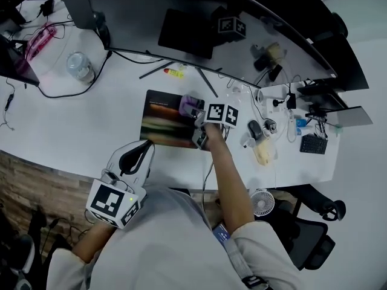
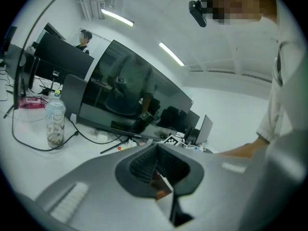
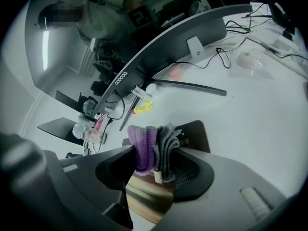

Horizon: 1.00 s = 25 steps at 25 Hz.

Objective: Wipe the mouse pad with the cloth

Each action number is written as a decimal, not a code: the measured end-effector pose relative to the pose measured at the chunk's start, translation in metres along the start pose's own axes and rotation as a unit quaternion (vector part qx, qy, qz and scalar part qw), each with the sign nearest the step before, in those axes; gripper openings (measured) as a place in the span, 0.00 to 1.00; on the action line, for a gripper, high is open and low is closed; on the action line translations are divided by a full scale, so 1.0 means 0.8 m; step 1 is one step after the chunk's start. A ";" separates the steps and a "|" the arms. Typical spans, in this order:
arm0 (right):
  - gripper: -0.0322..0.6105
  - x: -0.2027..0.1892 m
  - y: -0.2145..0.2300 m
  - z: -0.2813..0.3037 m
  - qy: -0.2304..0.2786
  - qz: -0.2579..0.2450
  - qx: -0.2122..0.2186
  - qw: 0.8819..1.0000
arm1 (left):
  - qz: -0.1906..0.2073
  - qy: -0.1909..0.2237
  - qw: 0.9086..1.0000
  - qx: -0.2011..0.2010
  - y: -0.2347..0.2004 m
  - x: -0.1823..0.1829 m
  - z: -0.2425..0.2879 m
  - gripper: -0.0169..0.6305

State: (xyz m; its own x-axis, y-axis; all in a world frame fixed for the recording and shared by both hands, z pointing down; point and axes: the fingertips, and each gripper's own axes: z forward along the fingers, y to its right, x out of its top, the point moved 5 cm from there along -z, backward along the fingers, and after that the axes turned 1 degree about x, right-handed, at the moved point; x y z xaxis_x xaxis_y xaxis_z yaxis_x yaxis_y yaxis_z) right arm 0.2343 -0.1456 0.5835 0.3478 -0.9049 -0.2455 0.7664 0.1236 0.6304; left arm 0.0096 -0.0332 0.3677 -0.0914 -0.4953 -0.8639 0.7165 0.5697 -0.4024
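**Item 1. Mouse pad**. Dark, with coloured streaks. It lies flat on the white table, just before the foot of the curved monitor. Its left and middle area is bare and open to wiping.

**Item 2. Cloth**. Purple and grey, bunched into a thick wad. It sits over the pad's far right part. Enough stands proud of the tips that fabric, not plastic, should meet the pad. Whether it presses on the pad or hangs just above cannot be told.

**Item 3. Right tongs**. The jaws are clamped on the wad and parted only by its thickness. The forearm reaches out across the table edge, which puts the working end over the pad. Judgement: wiping position taken, most of the pad yet to be covered.

**Item 4. Left tongs**. The jaws are brought together with nothing between them. They are held back near the body, over the table's near edge and apart from the pad, probably to keep the wiping path free. They do not pin the pad, so it may slide under a firm stroke.

**Item 5. Surroundings.** A mouse is to the right of the pad, a yellow marker lies behind it, and a bottle is well to the left. All lie off the pad.
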 end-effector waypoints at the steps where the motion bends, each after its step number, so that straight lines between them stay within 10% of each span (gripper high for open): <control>1: 0.39 0.000 0.003 -0.003 0.001 0.001 -0.001 1.000 | 0.000 0.000 1.000 -0.001 0.002 0.000 0.002 0.03; 25: 0.40 0.012 0.071 -0.058 0.013 0.043 -0.048 0.998 | -0.007 0.001 1.000 -0.009 0.016 -0.004 0.009 0.03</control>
State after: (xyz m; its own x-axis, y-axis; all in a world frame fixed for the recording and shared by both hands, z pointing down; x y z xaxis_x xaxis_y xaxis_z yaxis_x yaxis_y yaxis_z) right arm 0.3062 -0.1286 0.5829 0.4275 -0.8784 -0.2138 0.7805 0.2394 0.5775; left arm 0.0242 -0.0289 0.3675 -0.1018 -0.5021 -0.8588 0.7030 0.5746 -0.4192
